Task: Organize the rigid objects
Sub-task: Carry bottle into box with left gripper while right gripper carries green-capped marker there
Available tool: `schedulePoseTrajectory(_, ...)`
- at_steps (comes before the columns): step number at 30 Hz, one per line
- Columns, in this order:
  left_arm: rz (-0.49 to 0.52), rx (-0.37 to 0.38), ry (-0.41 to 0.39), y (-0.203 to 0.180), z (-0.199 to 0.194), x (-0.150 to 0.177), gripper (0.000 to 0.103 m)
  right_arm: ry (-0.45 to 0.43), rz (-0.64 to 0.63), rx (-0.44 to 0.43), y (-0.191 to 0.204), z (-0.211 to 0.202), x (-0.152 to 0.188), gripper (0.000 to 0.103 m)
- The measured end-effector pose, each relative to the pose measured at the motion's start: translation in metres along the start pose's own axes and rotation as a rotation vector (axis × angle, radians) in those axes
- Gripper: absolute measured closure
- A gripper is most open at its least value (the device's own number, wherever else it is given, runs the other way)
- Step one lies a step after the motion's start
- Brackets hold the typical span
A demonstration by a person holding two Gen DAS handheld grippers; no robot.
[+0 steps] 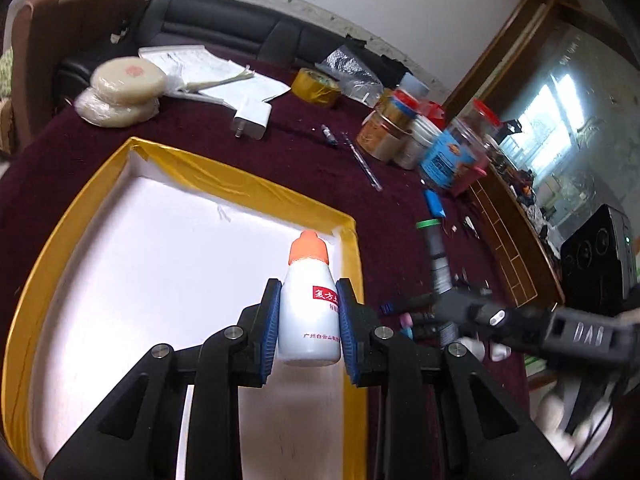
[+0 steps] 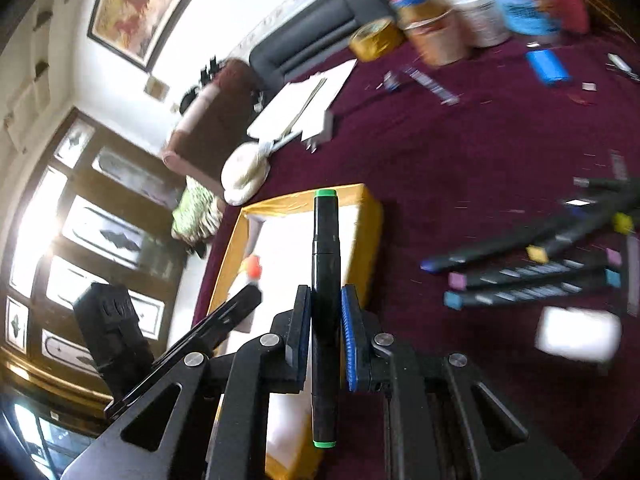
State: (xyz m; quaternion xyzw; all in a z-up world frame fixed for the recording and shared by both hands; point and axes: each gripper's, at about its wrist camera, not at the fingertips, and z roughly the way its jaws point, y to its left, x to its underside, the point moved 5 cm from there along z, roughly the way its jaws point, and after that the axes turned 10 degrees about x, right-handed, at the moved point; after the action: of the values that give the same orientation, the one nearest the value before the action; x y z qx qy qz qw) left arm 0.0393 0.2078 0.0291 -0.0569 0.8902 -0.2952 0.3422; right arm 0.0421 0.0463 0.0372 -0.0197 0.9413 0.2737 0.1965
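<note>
White bottle [image 1: 308,320] with orange cap; black green-ended marker [image 2: 325,312]; yellow-rimmed white tray [image 1: 248,184].

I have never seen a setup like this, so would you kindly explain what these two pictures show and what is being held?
Both pictures come from cameras mounted on hand-held two-finger grippers, looking forward along the fingers; a person carries one in each hand. In the left wrist view, the left gripper clamps a white bottle with an orange cap above a white tray edged in yellow tape. In the right wrist view, the right gripper is closed on a black marker with green ends. Both views share a dark red tablecloth, where more markers, jars and papers lie.
</note>
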Motion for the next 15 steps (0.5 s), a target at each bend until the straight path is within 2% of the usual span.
schedulePoseTrajectory(4, -0.048, 0.007, 0.028, 0.019, 0.025, -0.011, 0.079, 0.038, -0.017, 0.081, 0.018, 0.045, -0.012, 0.090)
schedulePoseTrajectory(9, -0.109, -0.012, 0.048, 0.037, 0.040, -0.009, 0.078, 0.066, -0.027, 0.163, 0.021, 0.078, -0.018, 0.090)
schedulePoseTrajectory(11, -0.158, -0.002, 0.055, 0.045, 0.042, -0.008, 0.072, 0.067, -0.014, 0.197, 0.016, 0.081, -0.018, 0.089)
schedulePoseTrajectory(13, -0.195, 0.019, 0.053, 0.049, 0.041, -0.006, 0.050, 0.067, -0.028, 0.199, 0.014, 0.082, -0.018, 0.088)
schedulePoseTrajectory(15, -0.211, 0.012, 0.029, 0.053, 0.035, -0.003, 0.045, 0.040, -0.037, 0.186, 0.015, 0.074, -0.019, 0.083)
